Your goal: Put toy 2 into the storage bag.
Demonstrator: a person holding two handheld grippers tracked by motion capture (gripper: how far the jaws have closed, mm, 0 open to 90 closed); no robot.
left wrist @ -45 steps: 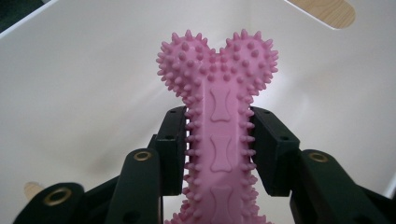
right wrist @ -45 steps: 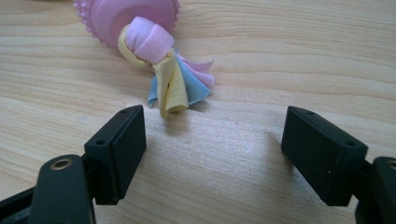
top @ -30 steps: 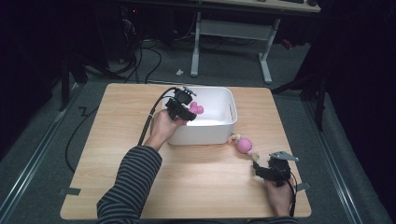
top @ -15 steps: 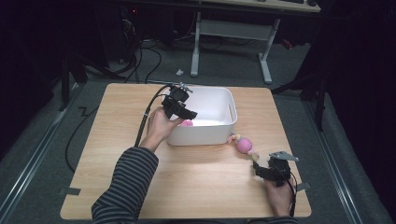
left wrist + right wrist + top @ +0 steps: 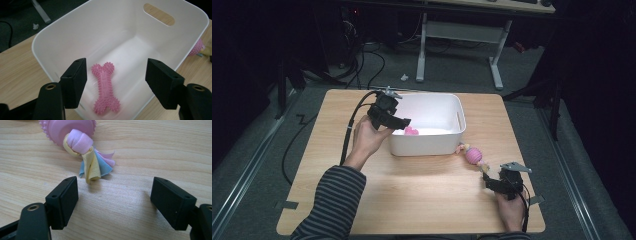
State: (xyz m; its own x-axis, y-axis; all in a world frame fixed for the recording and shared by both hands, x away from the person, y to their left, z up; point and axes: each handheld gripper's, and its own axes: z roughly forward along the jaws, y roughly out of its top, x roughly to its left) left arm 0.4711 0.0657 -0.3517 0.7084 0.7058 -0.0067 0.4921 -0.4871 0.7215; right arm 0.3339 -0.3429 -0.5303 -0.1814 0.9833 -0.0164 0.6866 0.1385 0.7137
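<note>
Left gripper view: left tongs (image 5: pixel 116 85), just opening, hang spread above the pink bone (image 5: pixel 105 87); right tongs (image 5: pixel 113 202) spread, empty.

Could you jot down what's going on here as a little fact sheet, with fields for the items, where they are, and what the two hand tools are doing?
Surface: light wooden table
Container: white plastic bin with handle slots
Item in bin: pink spiky rubber bone toy, lying flat on the bin's floor
Item outside: pink spiky ball toy with pastel cloth tassels, on the table beside the bin
Left gripper: over the bin, jaws just opened, bone lying loose below them
Right gripper: open, low over the table, pointing at the tassels, not touching
</note>
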